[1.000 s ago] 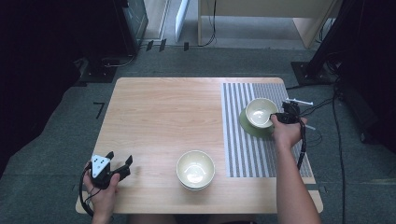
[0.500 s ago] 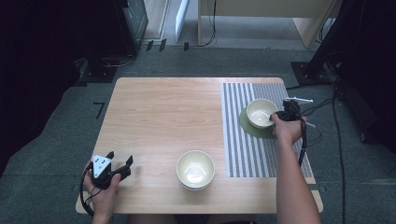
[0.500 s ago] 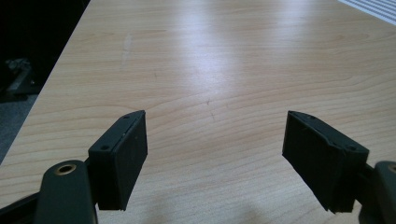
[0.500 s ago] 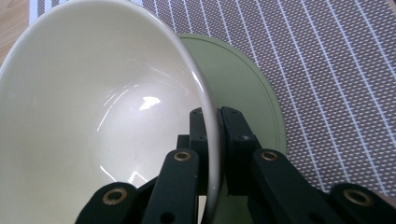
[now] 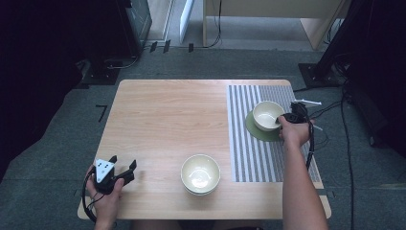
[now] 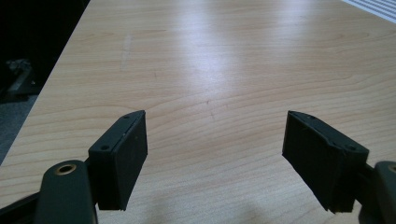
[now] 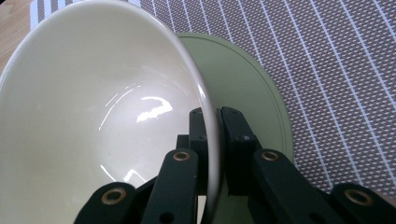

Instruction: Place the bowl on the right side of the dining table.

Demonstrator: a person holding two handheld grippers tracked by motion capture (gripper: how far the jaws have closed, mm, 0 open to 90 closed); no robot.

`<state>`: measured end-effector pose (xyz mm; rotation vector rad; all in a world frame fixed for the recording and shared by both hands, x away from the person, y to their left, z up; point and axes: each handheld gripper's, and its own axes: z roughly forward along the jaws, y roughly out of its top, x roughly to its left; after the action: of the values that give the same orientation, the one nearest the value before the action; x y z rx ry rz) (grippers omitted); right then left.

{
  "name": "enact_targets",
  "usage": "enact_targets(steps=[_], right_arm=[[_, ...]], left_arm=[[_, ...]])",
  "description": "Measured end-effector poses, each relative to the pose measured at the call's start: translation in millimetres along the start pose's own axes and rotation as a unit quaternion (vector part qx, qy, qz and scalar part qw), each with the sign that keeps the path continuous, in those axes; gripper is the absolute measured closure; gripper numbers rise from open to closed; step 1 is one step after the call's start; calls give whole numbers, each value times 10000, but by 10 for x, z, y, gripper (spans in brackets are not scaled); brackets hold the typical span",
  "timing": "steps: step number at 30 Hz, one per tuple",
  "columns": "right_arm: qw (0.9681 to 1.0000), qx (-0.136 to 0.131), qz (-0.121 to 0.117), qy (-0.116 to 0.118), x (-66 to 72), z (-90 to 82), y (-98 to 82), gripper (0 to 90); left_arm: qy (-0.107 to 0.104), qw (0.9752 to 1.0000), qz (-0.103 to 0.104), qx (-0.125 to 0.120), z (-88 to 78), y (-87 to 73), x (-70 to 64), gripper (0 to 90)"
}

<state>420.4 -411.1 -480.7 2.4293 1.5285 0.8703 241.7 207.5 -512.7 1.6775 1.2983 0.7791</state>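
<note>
Where the striped placemat (image 5: 268, 139) covers the table's right side, a glossy cream bowl (image 5: 267, 115) is seen on a green saucer (image 5: 258, 130), its rim pinched by the right gripper (image 7: 213, 126). Well apart from the placemat, the left gripper (image 6: 215, 154) is held spread over bare wood.

The left gripper (image 5: 122, 173) is a black tool with a grey three-cornered plate on top marked by small dark dots, and a thin black cable loops from it around the left hand (image 5: 106, 194); its two jaws are flat, matte black blocks with small screw holes, carried on black links with brass-coloured rivets. The right gripper (image 7: 212, 140) shows the same black linkage, brass-ringed pivots and small screws at the jaw pads, and a black cable trails from it along the right hand (image 5: 294, 132). Both forearms appear bare, with no sleeve that can be made out.
</note>
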Motion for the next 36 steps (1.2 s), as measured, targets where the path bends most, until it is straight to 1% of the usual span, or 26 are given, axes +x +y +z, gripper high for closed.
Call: enact_targets(steps=[5, 9, 12, 15, 17, 19, 21, 23, 26, 29, 30, 31, 32, 33, 34, 35, 36], right_arm=[[10000, -4, 46, 20, -10, 13, 8, 835], [10000, -28, -46, -32, 7, 7, 7, 822], [10000, -47, -56, 12, 2, -5, 3, 812], [9997, -200, -134, 48, 4, -32, -14, 729], [9990, -345, -274, 21, 25, -52, -36, 656], [9983, -487, -330, 38, 36, -74, -64, 590], [9969, -688, -386, 63, 36, -101, -90, 537], [9951, -880, -435, 154, 37, -126, -114, 495], [9918, -1167, -505, 100, 52, -172, -152, 462], [9896, -1318, -568, 38, 82, -216, -182, 441], [9890, -1343, -613, 9, 98, -231, -193, 412], [9882, -1370, -681, -12, 116, -243, -205, 394], [9873, -1379, -788, 35, 128, -258, -219, 359], [9864, -1394, -872, 40, 146, -273, -234, 367], [9856, -1408, -931, -10, 161, -289, -247, 365], [9831, -1496, -1054, -68, 183, -325, -276, 350], [9831, -1496, -1054, -68, 183, -325, -276, 350]], left_arm=[[-1, 10000, -4, 2, 0, 0, 1, 216], [-4, 10000, -9, 5, 1, 0, 1, 217], [-5, 10000, -11, 4, 2, 1, 2, 216], [-8, 10000, -9, 6, 2, 1, 1, 217], [0, 10000, -2, 6, 2, 1, -1, 216], [4, 10000, 4, 4, 1, 1, -2, 216], [2, 10000, 5, 3, 1, 0, -1, 216], [-2, 10000, -6, 1, 1, 0, 0, 216], [-6, 10000, -10, 3, 1, 1, 2, 217], [-5, 10000, -13, -1, 1, 0, 1, 216], [-5, 10000, -14, -1, 0, 0, 2, 216], [-7, 10000, -17, -1, 0, 0, 3, 217], [-7, 10000, -22, -2, 1, 0, 3, 216], [-7, 10000, -18, 1, 1, 1, 3, 216], [-8, 10000, -15, 5, 1, 1, 3, 216], [-7, 10000, -12, 5, 1, 1, 2, 216], [-5, 10000, -10, 4, 2, 1, 1, 216]])
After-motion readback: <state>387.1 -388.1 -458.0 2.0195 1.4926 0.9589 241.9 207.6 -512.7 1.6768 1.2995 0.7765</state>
